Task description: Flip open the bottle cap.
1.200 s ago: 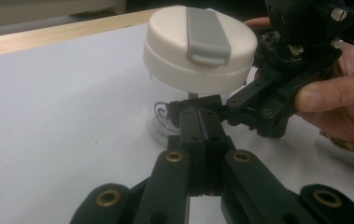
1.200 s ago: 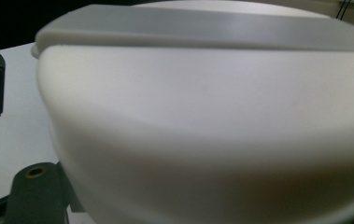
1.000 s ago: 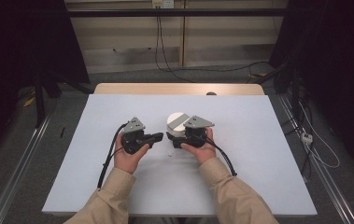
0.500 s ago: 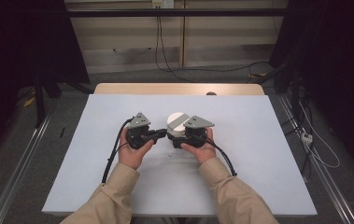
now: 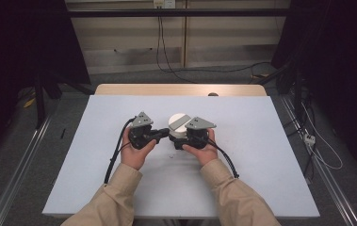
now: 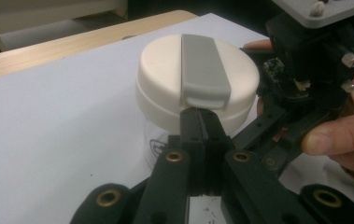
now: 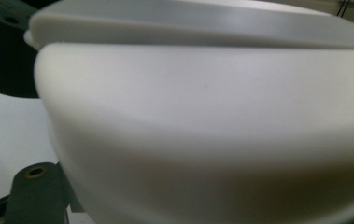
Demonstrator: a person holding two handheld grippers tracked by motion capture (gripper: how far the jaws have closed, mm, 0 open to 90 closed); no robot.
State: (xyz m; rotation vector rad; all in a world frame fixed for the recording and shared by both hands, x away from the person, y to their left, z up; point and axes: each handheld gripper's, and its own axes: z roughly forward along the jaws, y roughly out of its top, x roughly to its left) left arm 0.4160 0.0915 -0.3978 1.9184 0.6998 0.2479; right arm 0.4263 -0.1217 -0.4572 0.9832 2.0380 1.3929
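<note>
A: High view first — where does the jar sit?

B: Near the middle of the tabletop, between the 2 hands. It has a cream lid with a grey flip tab across the top, and a clear body under it.

A: And the right gripper?

B: It comes in from the right side. Its view is crowded by the lid's pale wall, and its jaws look clamped on the jar low down — I'd judge it is there to brace the jar so it cannot turn or slide.

A: Why is the left gripper so close?

B: Its 2 jaws are pressed together with nothing between them, the tips just under the end of the grey flip tab. Closed like that they make 1 thin wedge — likely meant to lever the tab up. Whether the tips touch it, I cannot tell.
</note>
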